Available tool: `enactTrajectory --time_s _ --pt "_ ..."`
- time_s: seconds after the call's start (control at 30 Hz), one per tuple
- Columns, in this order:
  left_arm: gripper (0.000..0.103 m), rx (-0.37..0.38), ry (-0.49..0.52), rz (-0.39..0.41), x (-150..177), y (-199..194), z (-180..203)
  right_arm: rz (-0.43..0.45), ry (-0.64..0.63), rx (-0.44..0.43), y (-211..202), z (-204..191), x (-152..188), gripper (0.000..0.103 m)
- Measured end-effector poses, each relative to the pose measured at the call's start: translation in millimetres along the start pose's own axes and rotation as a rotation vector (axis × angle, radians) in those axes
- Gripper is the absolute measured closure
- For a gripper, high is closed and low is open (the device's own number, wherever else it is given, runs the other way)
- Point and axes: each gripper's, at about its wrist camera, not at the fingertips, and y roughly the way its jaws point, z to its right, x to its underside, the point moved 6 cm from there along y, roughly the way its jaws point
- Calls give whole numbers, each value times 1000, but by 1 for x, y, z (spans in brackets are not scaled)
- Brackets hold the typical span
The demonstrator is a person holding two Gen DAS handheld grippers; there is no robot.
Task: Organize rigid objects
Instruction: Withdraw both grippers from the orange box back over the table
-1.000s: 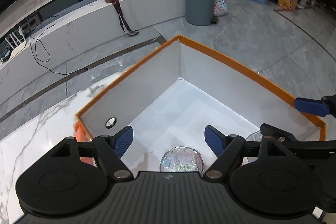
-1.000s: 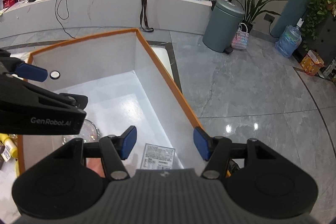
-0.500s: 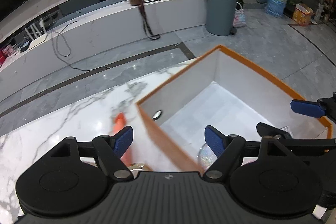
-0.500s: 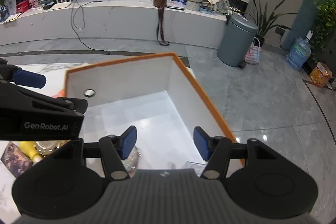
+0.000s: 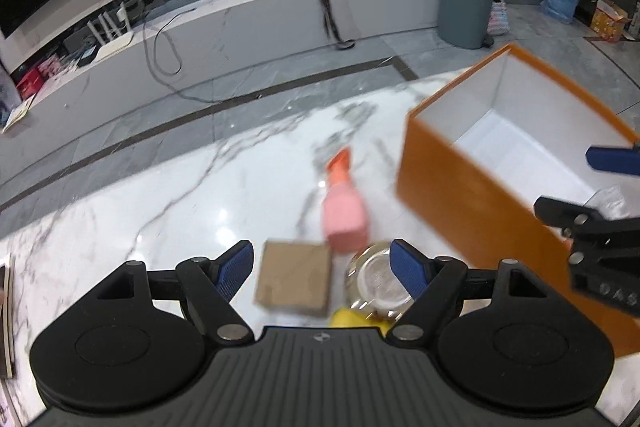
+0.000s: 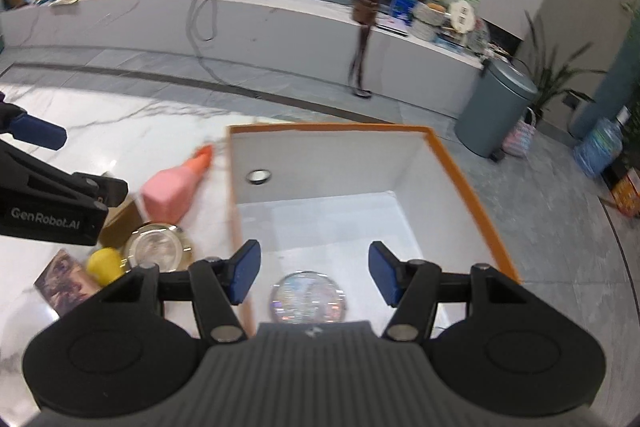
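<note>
An orange box with a white inside [image 5: 472, 187] [image 6: 460, 171] stands on the marble table. A round glittery disc [image 6: 307, 297] lies on its floor. Left of the box lie a pink spray bottle [image 5: 345, 211] [image 6: 172, 187], a brown cardboard square [image 5: 295, 279], a clear glass jar [image 5: 378, 281] [image 6: 154, 247], a yellow object [image 6: 105, 264] and a dark picture card [image 6: 64, 281]. My left gripper [image 5: 322, 269] is open and empty above the cardboard and jar. My right gripper [image 6: 314, 277] is open and empty over the box's near left wall.
The marble table [image 5: 160, 207] stretches left of the objects. Beyond its far edge are the grey floor, a long white counter [image 5: 240, 27] and a grey bin [image 5: 466, 3]. The right gripper shows at the right edge of the left wrist view [image 5: 600, 239].
My left gripper has swung left out of the box and now hangs over the loose objects on the table. My right gripper has shifted left towards the box's left wall. Both stay open.
</note>
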Motion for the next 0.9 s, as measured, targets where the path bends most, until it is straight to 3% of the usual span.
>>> enactTrajectory --time_s 0.17,0.53,0.77,0.9 --pt "12 -2 -47 -19 26 6 -23 2 -66 -31 0 -29 -2 43" --pt "12 61 -18 -27 71 0 -43 -11 -139 -68 7 -65 -3 43" --pt "12 120 147 32 97 -3 -38 -2 -197 -53 7 -70 0 38" --pt "12 183 268 62 105 0 -28 20 -236 -87 1 -76 2 39"
